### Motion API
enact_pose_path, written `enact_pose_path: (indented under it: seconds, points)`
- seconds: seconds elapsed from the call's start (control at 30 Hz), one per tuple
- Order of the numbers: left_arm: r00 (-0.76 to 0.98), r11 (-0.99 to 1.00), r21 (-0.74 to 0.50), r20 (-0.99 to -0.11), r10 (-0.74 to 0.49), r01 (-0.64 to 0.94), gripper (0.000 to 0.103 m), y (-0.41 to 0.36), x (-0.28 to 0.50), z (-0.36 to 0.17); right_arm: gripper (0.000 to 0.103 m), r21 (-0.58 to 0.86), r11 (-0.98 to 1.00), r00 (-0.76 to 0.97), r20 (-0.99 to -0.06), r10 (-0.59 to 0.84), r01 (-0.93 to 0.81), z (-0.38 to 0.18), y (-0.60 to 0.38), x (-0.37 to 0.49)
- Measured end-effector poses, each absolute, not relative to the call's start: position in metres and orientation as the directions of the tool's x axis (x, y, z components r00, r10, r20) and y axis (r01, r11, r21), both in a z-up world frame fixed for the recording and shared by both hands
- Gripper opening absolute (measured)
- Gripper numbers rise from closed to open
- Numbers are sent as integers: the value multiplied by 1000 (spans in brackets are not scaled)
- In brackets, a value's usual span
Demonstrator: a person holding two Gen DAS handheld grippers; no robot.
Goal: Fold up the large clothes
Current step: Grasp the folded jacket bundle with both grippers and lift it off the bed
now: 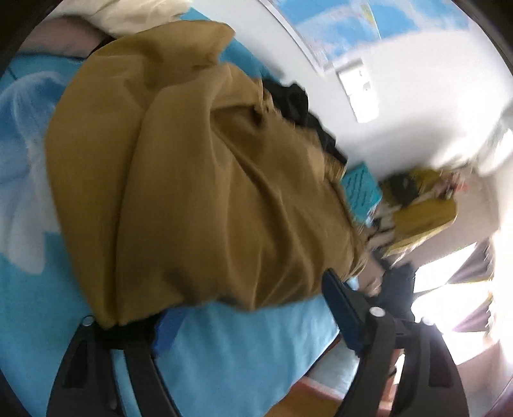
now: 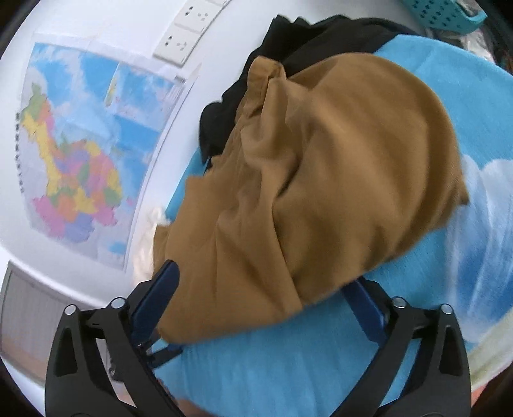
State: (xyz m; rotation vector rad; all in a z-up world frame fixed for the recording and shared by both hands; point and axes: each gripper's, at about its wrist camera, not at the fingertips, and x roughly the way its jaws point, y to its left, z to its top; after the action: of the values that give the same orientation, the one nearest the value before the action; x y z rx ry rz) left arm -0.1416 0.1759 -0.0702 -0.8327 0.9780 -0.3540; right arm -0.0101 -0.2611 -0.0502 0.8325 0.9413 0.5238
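Observation:
A mustard-brown garment (image 1: 198,179) lies bunched and partly folded on the light-blue sheet (image 1: 243,346) with a white cloud print. The near edge of the garment (image 2: 320,166) reaches in between the jaws of both grippers. My left gripper (image 1: 243,295) stands open at that edge; cloth drapes over its left finger and its right fingertip (image 1: 333,285) is bare. My right gripper (image 2: 261,279) is wide open, and the garment's corner lies loose between its blue pads (image 2: 163,288).
A black garment (image 2: 256,73) lies crumpled behind the brown one, against the white wall. A coloured map (image 2: 80,154) and sockets (image 2: 182,41) are on that wall. A teal basket (image 2: 449,16) and a pile of yellow and dark items (image 1: 423,208) sit beyond the bed.

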Motion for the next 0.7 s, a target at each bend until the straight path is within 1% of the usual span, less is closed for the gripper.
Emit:
enact_pose_path:
  seconds: [0.1,0.2,0.23,0.27,0.33,0.37,0.4,0.43,0.47,0.5,0.53,0.57,0.6,0.63,0.67,0.7]
  points:
    - [583,594,-791,-553,-595,-144,83,180,-138,-69,99,789,614,572,-504,647,1,-53,-254,-8]
    - [641,551,-815,-522,-562,-180,83,183,-134,-69,99,759,651,640,-502,581,5,-54,-242,-6]
    - [657,532,-825,-511,-554,-192,85,182,-132,-69,99,746,666,656,-504,562,3,-55,-239,-6]
    - [673,509,-837,-495,-550,-200,91,182,-129,-68,99,736,677,670,-505,544,4,-55,-236,-6]
    - [685,491,-844,-490,-539,-217,93,184,-124,-69,97,740,673,690,-488,534,3,-56,-234,-5]
    - [689,486,-844,-492,-532,-227,92,184,-120,-70,92,756,655,692,-469,548,-6,-56,-235,-3]
    - [689,484,-839,-504,-520,-248,88,185,-117,-71,58,771,637,689,-465,556,6,-59,-240,0]
    - [691,484,-833,-516,-507,-266,66,187,-115,-74,47,785,619,680,-456,574,4,-60,-244,2]
    - [686,483,-831,-522,-507,-275,56,191,-114,-77,46,810,586,660,-436,612,-9,-64,-247,6]
    - [679,470,-838,-518,-520,-279,55,194,-113,-82,45,828,561,646,-426,633,-4,-67,-251,8]
    - [678,463,-841,-514,-525,-279,54,194,-111,-83,50,842,540,629,-422,653,5,-71,-254,9]
    - [675,473,-836,-520,-523,-278,56,193,-110,-83,55,845,535,620,-423,661,7,-72,-254,10]
    - [673,467,-839,-517,-528,-278,58,193,-108,-84,62,851,525,617,-418,667,10,-74,-254,11]
    - [675,444,-851,-504,-539,-281,65,196,-107,-86,73,862,508,628,-402,667,12,-73,-254,11]
    - [678,426,-860,-491,-547,-280,71,197,-105,-85,80,866,499,628,-393,671,9,-70,-251,13]
    - [678,417,-865,-485,-553,-280,75,197,-104,-85,89,865,501,625,-392,676,0,-67,-247,15]
